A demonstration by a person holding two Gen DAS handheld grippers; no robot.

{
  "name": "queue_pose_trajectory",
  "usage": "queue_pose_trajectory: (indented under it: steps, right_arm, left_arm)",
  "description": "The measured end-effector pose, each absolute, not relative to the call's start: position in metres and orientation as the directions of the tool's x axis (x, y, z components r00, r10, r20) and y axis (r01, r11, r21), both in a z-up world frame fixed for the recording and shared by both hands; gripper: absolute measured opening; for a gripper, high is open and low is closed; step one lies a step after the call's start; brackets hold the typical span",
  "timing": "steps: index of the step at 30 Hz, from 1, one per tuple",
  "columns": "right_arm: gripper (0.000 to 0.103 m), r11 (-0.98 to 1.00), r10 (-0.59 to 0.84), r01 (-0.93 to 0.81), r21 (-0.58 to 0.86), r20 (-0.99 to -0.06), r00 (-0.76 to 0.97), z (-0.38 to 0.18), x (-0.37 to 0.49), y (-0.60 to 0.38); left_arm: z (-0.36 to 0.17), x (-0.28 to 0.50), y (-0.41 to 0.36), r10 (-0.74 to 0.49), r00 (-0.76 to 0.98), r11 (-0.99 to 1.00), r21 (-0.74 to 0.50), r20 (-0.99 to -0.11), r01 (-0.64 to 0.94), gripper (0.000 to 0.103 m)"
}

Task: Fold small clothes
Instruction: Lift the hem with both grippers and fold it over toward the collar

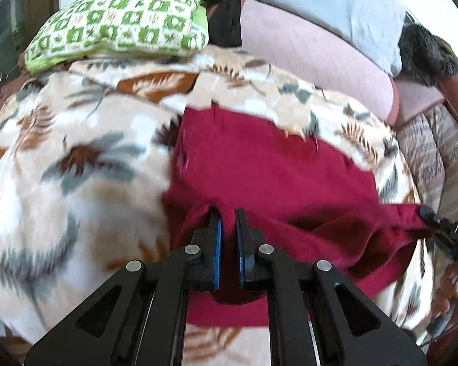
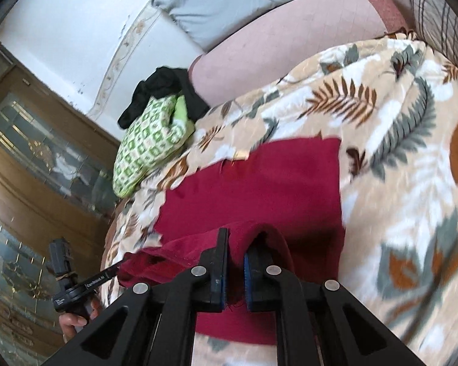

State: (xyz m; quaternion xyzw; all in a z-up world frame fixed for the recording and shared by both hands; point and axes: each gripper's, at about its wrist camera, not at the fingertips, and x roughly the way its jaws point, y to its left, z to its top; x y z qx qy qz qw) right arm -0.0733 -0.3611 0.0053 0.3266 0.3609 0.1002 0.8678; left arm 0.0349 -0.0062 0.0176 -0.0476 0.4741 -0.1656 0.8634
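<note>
On our far left a green-and-white patterned cloth (image 1: 119, 21) lies bunched at the edge of the bed, a black garment (image 1: 226, 21) heaped just behind it; neither is touched.

Moving right, the leaf-print blanket (image 1: 76, 158) covers the bed, and on it lies the dark red garment (image 1: 259, 164), the piece we are folding. Its far part rests flat on the blanket; its near edge is lifted off it.

Our left gripper (image 1: 227, 216) has its jaws closed on that near edge, with a ridge of red cloth pinched between the blue pads. From there the edge runs rightward, stretched in a sagging line, to our right gripper (image 2: 235, 241), which is likewise clamped on a fold of the same hem. In the left wrist view the right tool shows only as a black tip at the picture's rim, so we read its grip from its own camera.

We judge that we are in the first fold: both near corners are gripped and raised, ready to be carried over the flat part.

The next move calls for both hands to travel together toward the far edge, keeping the hem taut and level between them so the cloth does not bunch, then lowering the corners onto the far corners before releasing.

Beyond, on the right, pink bedding (image 1: 317, 61) and a pale blue pillow (image 1: 336, 6) lie well clear.
</note>
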Motion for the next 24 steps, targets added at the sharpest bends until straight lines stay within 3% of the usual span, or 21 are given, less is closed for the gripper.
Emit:
queue_pose_trajectory:
  steps: [8,13,16,17,18,19,20,24]
  right_arm:
    - [0.008,0.719,0.389,0.122,0.684,-0.542,0.745,-0.019,0.005,-0.398]
    - [0.012,0.676,0.388,0.242,0.696,-0.615,0.686,-0.059,0.049,-0.424]
    - [0.014,0.681,0.390,0.214,0.700,-0.595,0.703,-0.051,0.041,-0.426]
    - [0.015,0.695,0.381,0.199,0.691,-0.588,0.713,-0.046,0.035,-0.424]
    - [0.026,0.714,0.355,0.200,0.670,-0.594,0.722,-0.042,0.030,-0.424]
    - [0.044,0.737,0.308,0.208,0.643,-0.594,0.743,-0.035,0.024,-0.425]
    - [0.048,0.746,0.271,0.204,0.634,-0.569,0.777,-0.027,0.017,-0.429]
    - [0.049,0.743,0.303,0.142,0.654,-0.518,0.800,-0.006,0.008,-0.427]
  left_arm:
    - [-0.002,0.119,-0.030,-0.278,0.511,0.960,-0.218,-0.813,0.175,0.007]
    - [-0.019,0.159,-0.023,-0.358,0.422,0.933,-0.329,-0.833,0.143,0.014]
    - [-0.012,0.160,-0.023,-0.379,0.414,0.925,-0.334,-0.827,0.180,0.016]
    - [-0.009,0.159,-0.022,-0.380,0.420,0.925,-0.329,-0.824,0.192,0.023]
    - [-0.004,0.158,-0.020,-0.369,0.444,0.929,-0.313,-0.817,0.196,0.045]
    - [0.001,0.158,-0.019,-0.351,0.473,0.936,-0.294,-0.808,0.193,0.057]
    - [0.008,0.156,-0.014,-0.340,0.519,0.940,-0.286,-0.784,0.184,0.070]
    - [0.018,0.156,-0.008,-0.343,0.537,0.939,-0.283,-0.771,0.195,0.071]
